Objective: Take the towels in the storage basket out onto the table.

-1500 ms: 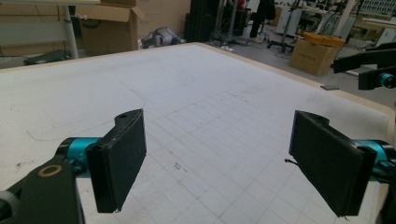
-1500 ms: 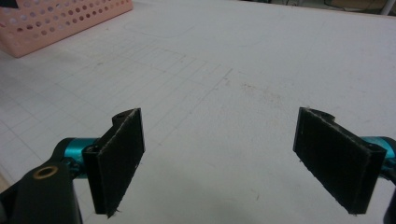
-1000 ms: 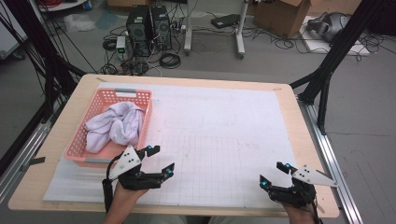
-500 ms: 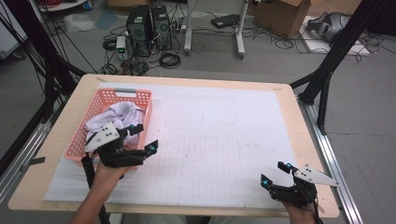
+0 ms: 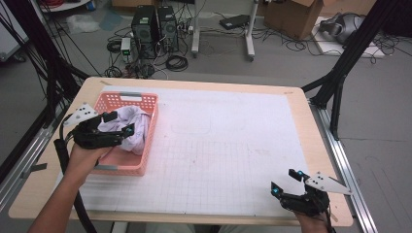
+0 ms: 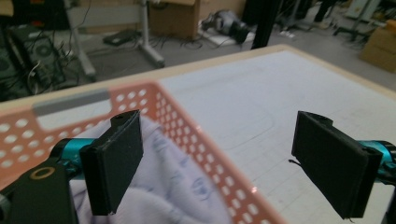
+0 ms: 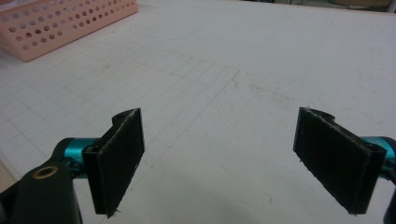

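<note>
A pink perforated basket (image 5: 145, 99) stands at the table's left and holds a bundle of pale lilac cloth (image 5: 138, 124). My left gripper (image 5: 120, 123) hovers over the basket, open, its jaws straddling the near-right rim with the cloth (image 6: 177, 186) under one jaw. In the left gripper view the basket rim (image 6: 196, 126) runs diagonally between the jaws, and nothing is held in the left gripper (image 6: 219, 163). My right gripper (image 5: 287, 183) rests open near the table's front right corner, over the bare gridded mat (image 7: 224, 93). The right gripper (image 7: 219, 158) is empty.
A white gridded mat (image 5: 233, 141) covers most of the wooden table (image 5: 320, 145). The basket (image 7: 56, 23) lies far off to the upper left in the right gripper view. Computers, cables and boxes sit on the floor beyond the far edge.
My left gripper has moved from the table's front edge up and left over the basket, now above the cloth. The right gripper has stayed in place.
</note>
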